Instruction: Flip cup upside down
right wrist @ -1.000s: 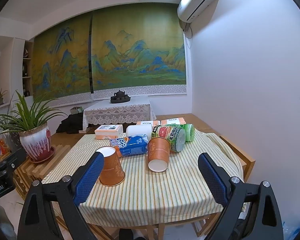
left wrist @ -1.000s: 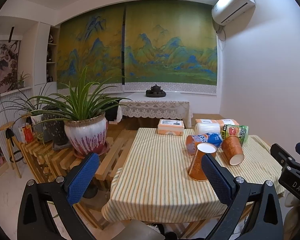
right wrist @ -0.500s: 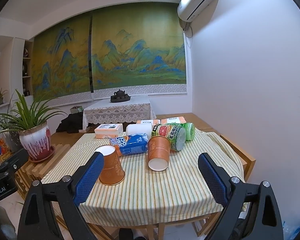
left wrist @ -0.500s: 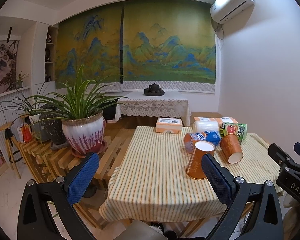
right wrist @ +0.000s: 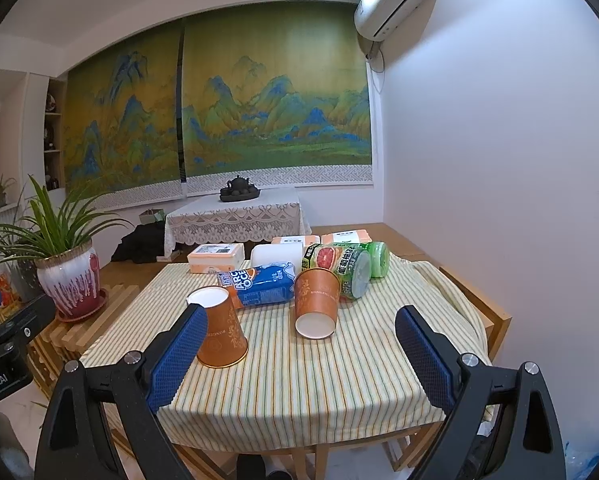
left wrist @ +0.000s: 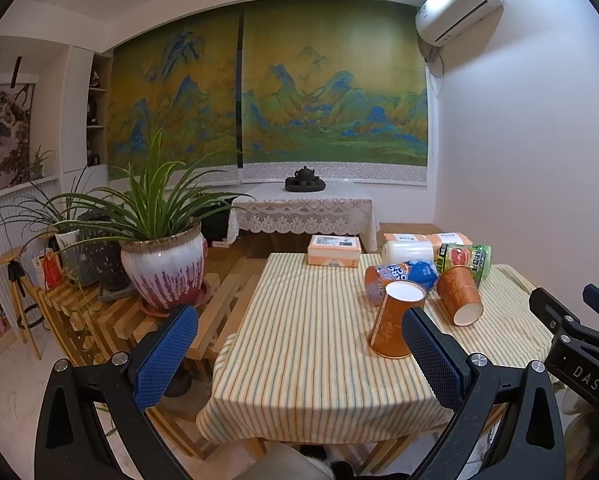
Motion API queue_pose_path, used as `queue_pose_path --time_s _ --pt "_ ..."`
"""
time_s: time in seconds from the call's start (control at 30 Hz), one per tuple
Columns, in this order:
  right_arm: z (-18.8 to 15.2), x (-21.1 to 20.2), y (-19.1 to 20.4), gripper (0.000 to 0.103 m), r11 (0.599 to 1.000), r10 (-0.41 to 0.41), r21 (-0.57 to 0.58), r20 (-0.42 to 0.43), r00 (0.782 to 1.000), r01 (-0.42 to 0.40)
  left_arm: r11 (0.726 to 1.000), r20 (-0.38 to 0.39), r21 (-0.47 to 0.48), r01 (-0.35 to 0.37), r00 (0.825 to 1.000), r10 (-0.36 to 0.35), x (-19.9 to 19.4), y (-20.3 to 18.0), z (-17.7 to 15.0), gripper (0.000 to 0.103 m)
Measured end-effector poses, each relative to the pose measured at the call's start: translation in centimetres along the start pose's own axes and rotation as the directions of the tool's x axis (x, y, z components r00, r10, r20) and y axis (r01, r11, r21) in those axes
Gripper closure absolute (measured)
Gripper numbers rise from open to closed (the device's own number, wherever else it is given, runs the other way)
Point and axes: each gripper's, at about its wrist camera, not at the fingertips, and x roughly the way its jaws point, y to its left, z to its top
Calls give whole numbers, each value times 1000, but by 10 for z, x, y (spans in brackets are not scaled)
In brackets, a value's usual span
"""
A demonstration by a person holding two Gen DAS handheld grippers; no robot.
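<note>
Both grippers, left (left wrist: 299,344) and right (right wrist: 301,340), spread and empty before the worktop (right wrist: 299,380); the lying cup (right wrist: 316,304) may roll or crush if pinched off-centre.

both wrist views toward table (left wrist: 299,344)

Setting: room in a home, furnished as a tea or sitting room.

A wide landscape mural (left wrist: 267,104) of blue-green mountains covers the far wall, with a wall-mounted air conditioner (left wrist: 459,0) at upper right. A low table under a lace cloth (left wrist: 303,212) carries a dark teapot set (left wrist: 305,179). A potted plant (left wrist: 161,268) in a glazed white-and-red pot stands on a slatted wooden rack (left wrist: 99,316). The near surface (left wrist: 307,360) wears a striped tablecloth and holds tissue boxes (left wrist: 333,250), snack packets and paper cups.
</note>
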Motion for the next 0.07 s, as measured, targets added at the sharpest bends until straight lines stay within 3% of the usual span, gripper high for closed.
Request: queue_pose_path --time_s 0.07 --pt "0 0 0 10 1000 0 0 -1 1000 0 1000 4 4 2 1000 -2 0 -2 0 0"
